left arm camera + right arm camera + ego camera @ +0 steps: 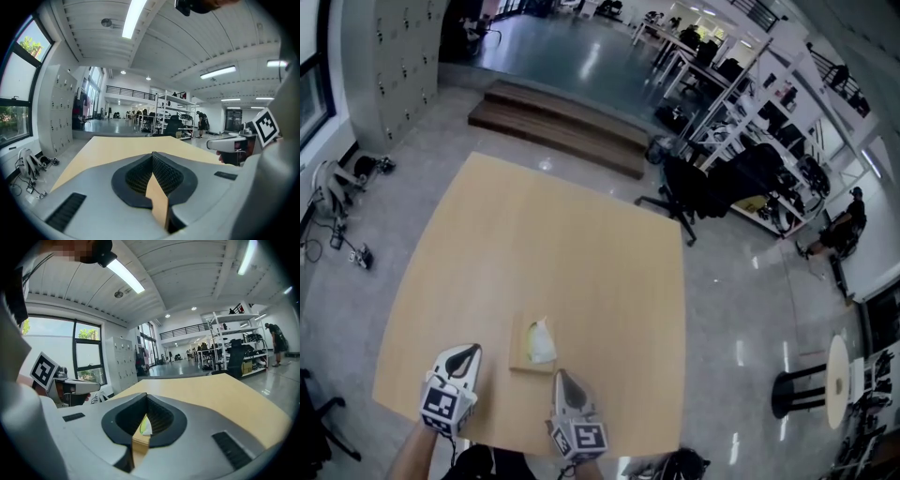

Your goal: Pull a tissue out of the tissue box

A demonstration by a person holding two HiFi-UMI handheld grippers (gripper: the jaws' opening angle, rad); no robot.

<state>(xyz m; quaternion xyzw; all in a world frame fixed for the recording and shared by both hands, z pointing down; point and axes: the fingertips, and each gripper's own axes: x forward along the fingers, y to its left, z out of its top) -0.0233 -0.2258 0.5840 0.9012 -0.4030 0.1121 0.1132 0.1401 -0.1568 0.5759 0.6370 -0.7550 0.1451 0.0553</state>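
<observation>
The tissue box [528, 353] lies flat on the worktop [581, 244] close to its near edge, a little left of the middle, and one white tissue [542, 339] stands up out of its top slot. That sheet is the part to take. It looks very light, soft and limp, and will likely crumple and tear if pinched at a thin corner, so the gathered middle of the tuft just above the slot seems the safer hold. The box looks light enough to lift or slide along with the sheet, so it may need steadying on its flat top or side. The left gripper [469, 351] is just left of the box with its fingers brought together, nothing between them. The right gripper [562, 375] is at the box's near right corner with its fingers closed and empty too. In the right gripper view the tissue shows just beyond them, not touched. Either pair would have to spread before it could take the sheet. The worktop is bare on the far side and to the right, giving plenty of room for an upward or far-side pull. The near edge is close behind the box, and an office chair [686, 192] stands well off past the far right corner.
</observation>
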